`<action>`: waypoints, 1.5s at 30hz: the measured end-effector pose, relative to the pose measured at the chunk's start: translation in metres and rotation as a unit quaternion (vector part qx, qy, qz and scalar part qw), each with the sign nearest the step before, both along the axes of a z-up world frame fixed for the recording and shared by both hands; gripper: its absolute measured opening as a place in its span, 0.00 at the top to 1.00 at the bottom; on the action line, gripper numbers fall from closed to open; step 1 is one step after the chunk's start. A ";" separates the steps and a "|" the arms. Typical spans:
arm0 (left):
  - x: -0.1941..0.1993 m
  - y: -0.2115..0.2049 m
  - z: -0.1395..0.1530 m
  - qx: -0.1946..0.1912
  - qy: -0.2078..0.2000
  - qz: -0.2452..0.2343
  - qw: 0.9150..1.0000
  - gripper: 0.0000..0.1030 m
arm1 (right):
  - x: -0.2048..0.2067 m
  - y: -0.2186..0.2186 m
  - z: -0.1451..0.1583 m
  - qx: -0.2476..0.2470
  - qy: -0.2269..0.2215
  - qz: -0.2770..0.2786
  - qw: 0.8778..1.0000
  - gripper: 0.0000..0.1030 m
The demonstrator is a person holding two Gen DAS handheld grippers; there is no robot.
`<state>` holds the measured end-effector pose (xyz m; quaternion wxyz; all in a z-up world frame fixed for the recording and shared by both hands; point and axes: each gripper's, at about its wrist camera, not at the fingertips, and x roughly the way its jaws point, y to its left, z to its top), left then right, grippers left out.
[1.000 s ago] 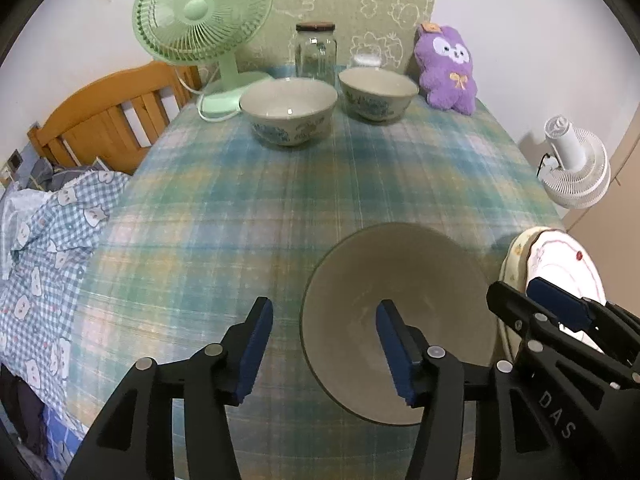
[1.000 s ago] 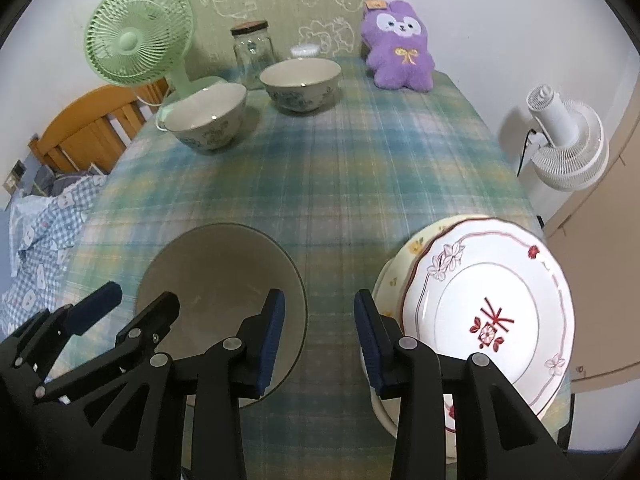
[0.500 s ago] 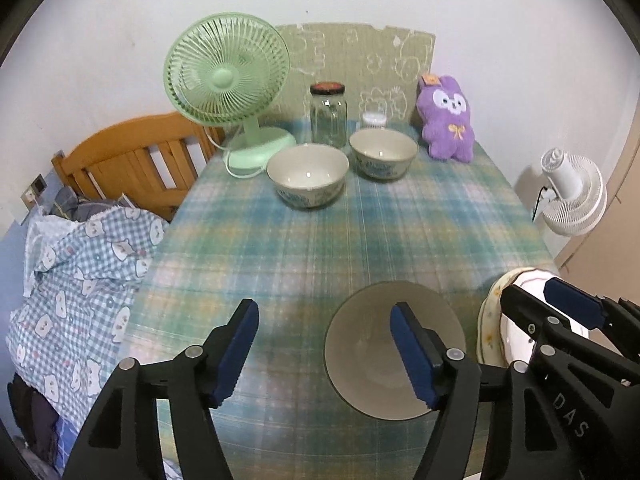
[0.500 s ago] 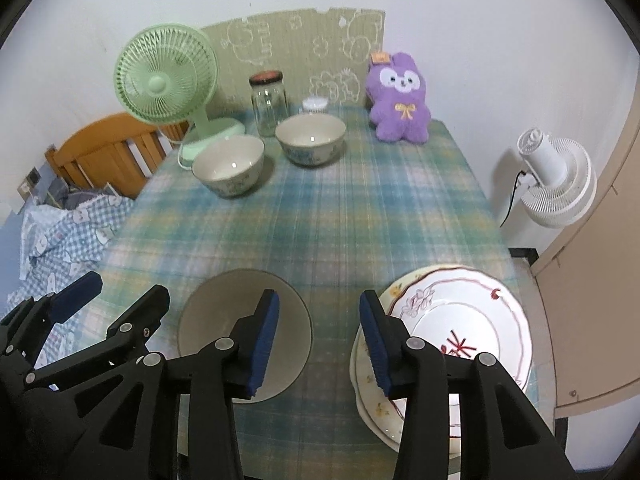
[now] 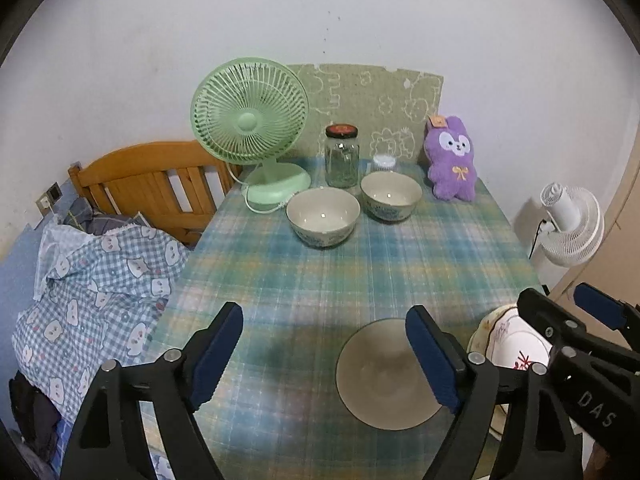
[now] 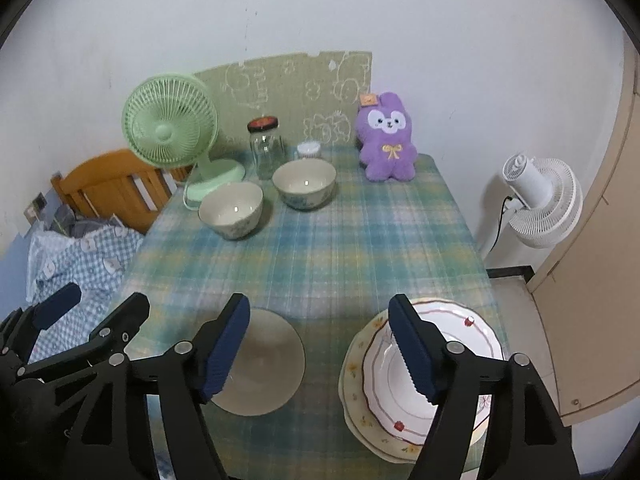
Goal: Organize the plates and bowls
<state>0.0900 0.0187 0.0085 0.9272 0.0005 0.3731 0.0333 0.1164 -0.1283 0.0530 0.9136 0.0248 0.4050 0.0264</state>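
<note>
A grey bowl (image 5: 384,376) (image 6: 260,364) sits on the plaid tablecloth near the front edge. To its right lies a stack of plates (image 6: 424,376) (image 5: 508,340), a white red-patterned one on top of a yellowish one. Two cream bowls with blue patterns (image 5: 322,217) (image 5: 391,195) stand side by side at the back. My left gripper (image 5: 324,352) hovers above the cloth left of the grey bowl, jaws opening, nothing between them. My right gripper (image 6: 320,344) hangs over the gap between the grey bowl and the plates, jaws opening and empty.
At the back stand a green fan (image 5: 256,136), a glass jar (image 5: 341,156), a small white container (image 5: 384,162) and a purple plush rabbit (image 5: 452,164). A wooden bed frame (image 5: 152,184) with checked fabric (image 5: 96,280) is on the left. A white fan (image 6: 536,200) stands right.
Both grippers have risen and tilted up, so the table looks farther away and the wall fills more of each view. Both pairs of jaws have spread wider, with nothing between them.
</note>
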 end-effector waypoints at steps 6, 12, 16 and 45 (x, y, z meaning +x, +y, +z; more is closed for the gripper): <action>0.003 0.005 0.006 0.000 -0.014 0.009 1.000 0.08 | 0.007 -0.002 0.008 0.007 -0.006 -0.010 1.000 0.25; 0.018 0.011 0.004 0.008 -0.012 0.005 1.000 0.06 | 0.019 0.004 0.010 0.006 -0.007 -0.015 1.000 0.25; 0.031 0.019 0.003 0.001 -0.006 -0.007 1.000 0.06 | 0.033 0.016 0.012 -0.004 -0.007 -0.021 1.000 0.25; 0.136 0.061 -0.025 -0.013 0.029 -0.032 0.999 0.07 | 0.139 0.093 -0.017 -0.032 0.019 -0.033 0.999 0.24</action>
